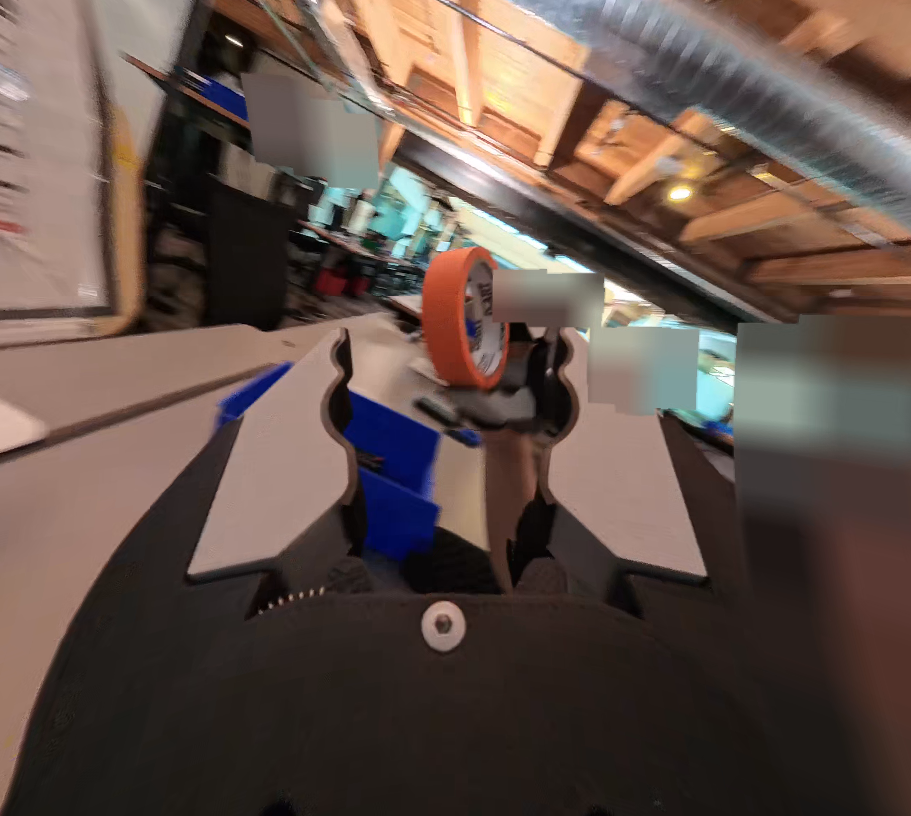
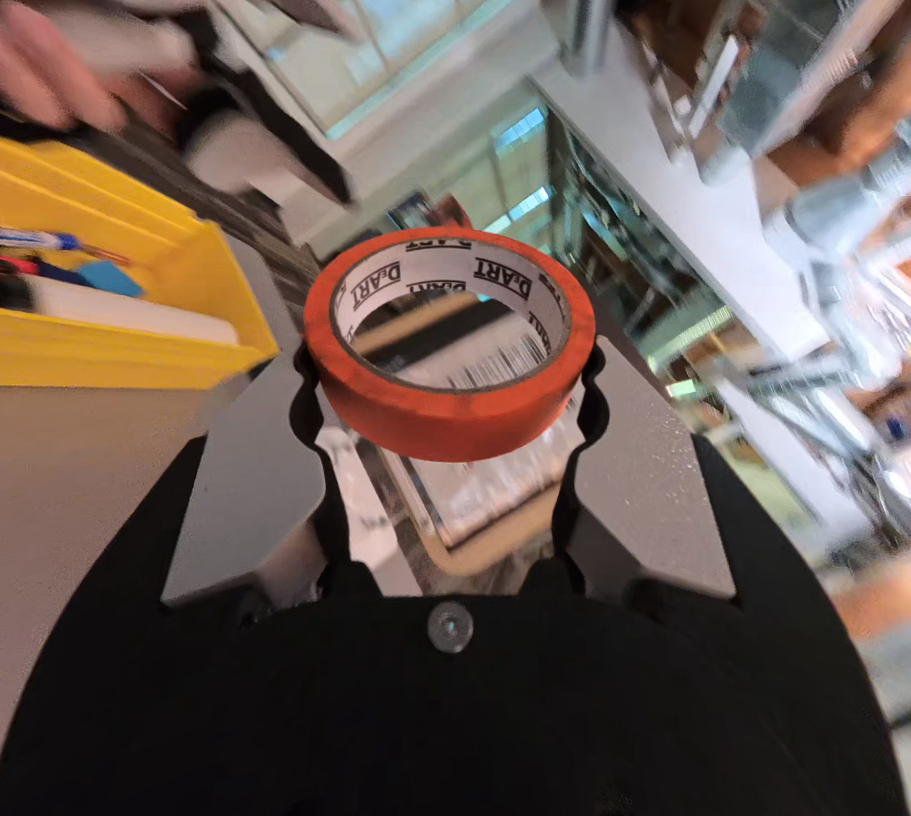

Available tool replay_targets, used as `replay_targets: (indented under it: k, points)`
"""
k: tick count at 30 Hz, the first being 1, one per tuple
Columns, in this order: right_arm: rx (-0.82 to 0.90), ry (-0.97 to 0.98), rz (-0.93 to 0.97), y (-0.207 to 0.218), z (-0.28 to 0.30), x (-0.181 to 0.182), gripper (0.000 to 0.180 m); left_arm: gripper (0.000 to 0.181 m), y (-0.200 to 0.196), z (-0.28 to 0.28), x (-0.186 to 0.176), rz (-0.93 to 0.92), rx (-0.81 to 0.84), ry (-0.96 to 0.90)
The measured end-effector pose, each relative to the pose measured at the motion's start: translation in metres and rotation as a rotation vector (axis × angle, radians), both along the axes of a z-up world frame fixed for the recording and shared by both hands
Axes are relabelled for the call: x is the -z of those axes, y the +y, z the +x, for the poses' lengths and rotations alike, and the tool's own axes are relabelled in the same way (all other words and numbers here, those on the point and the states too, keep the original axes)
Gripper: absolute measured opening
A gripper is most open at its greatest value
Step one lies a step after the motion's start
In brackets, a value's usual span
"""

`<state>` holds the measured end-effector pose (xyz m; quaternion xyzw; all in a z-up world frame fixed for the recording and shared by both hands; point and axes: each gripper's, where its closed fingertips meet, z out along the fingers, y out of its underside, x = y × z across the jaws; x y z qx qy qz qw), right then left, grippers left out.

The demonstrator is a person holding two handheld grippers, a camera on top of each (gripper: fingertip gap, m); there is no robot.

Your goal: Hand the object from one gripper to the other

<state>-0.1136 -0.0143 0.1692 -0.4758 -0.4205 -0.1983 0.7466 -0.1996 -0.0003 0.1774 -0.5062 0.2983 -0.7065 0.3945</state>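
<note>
Between my right gripper (image 2: pixel 446 365) fingers sits the orange tape roll (image 2: pixel 446 348), held tight; it looks light and stiff. My left gripper (image 1: pixel 456 351) is wide and should pinch its free rim.

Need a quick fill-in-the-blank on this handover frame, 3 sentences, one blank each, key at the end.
1. The orange roll of tape is gripped between the fingers of the ____ gripper.
2. The left gripper is empty, with its fingers ____.
3. The plastic bin beside the right gripper is coloured ____.

Missing words: right; open; yellow
</note>
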Motion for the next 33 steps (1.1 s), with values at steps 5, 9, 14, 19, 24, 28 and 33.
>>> replay_targets:
  k: [5, 9, 14, 19, 24, 28, 33]
  points:
    - [0.272, 0.35, -0.096, 0.005, 0.18, -0.007, 0.107, 0.081, 0.009, -0.035, -0.014, 0.13, -0.194, 0.046]
    - [0.282, 0.436, -0.225, -0.001, 0.24, 0.029, 0.107, 0.078, 0.006, -0.05, -0.023, 0.18, -0.239, 0.044]
    - [0.401, 0.431, -0.623, 0.032, 0.272, 0.133, 0.107, 0.078, 0.005, -0.052, -0.021, 0.159, -0.214, 0.047]
    - [0.569, 0.426, -0.992, 0.044, 0.297, 0.238, 0.106, 0.077, 0.004, -0.046, -0.014, 0.138, -0.175, 0.083]
    - [0.668, 0.341, -1.156, 0.036, 0.301, 0.278, 0.108, 0.074, 0.005, -0.042, -0.006, 0.136, -0.159, 0.124]
    - [0.687, 0.292, -1.164, 0.035, 0.301, 0.279, 0.108, 0.075, 0.016, -0.042, 0.02, 0.177, -0.225, 0.305]
    - [0.635, 0.357, -1.007, 0.031, 0.295, 0.222, 0.108, 0.075, 0.063, -0.082, 0.099, 0.346, -0.492, 0.875]
